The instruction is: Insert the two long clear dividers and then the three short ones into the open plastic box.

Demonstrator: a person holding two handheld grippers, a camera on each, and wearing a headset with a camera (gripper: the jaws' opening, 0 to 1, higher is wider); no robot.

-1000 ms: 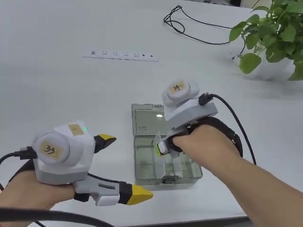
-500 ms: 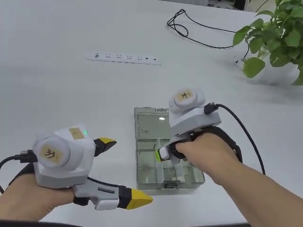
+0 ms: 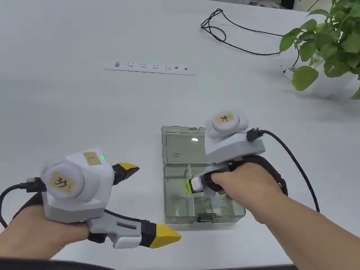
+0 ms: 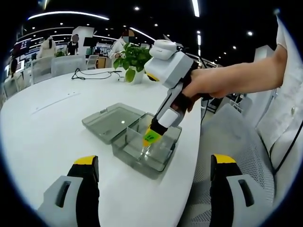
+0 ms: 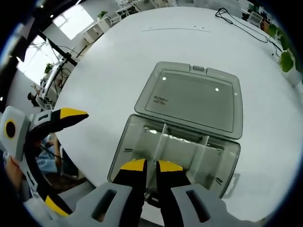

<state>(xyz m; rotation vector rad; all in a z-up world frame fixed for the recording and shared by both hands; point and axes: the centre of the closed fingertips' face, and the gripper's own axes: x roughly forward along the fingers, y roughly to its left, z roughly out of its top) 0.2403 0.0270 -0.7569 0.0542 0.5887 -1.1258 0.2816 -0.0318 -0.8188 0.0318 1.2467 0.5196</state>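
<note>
Since a second ago the right gripper (image 3: 194, 184) has sunk a little deeper into the open plastic box (image 3: 166, 196), its tips now below the rim near the box's middle. The small slide of the whole table (image 3: 84, 112) is the headset moving, not the things. The left gripper (image 3: 146, 201) has kept its place at about 8 o'clock in the head view, jaws spread wide, empty and well apart from the box. The box sits at about 5 o'clock, its lid (image 3: 181, 147) folded flat toward 12 o'clock. In the right gripper view the right jaws are drawn to a thin slit and appear to pinch the top edge of a clear divider (image 5: 158, 144). It runs from the tips toward 12 o'clock and meets the standing dividers (image 5: 189, 140) that cross the box. The main risk is a crooked seat: if the clear piece goes down tilted or misses its slots, it could wedge against the cross wall or bow and spring out. Nothing steadies the box, so a hard push could also skid it or rock it on the table. Letting go before the piece is fully down would leave it leaning.
</note>
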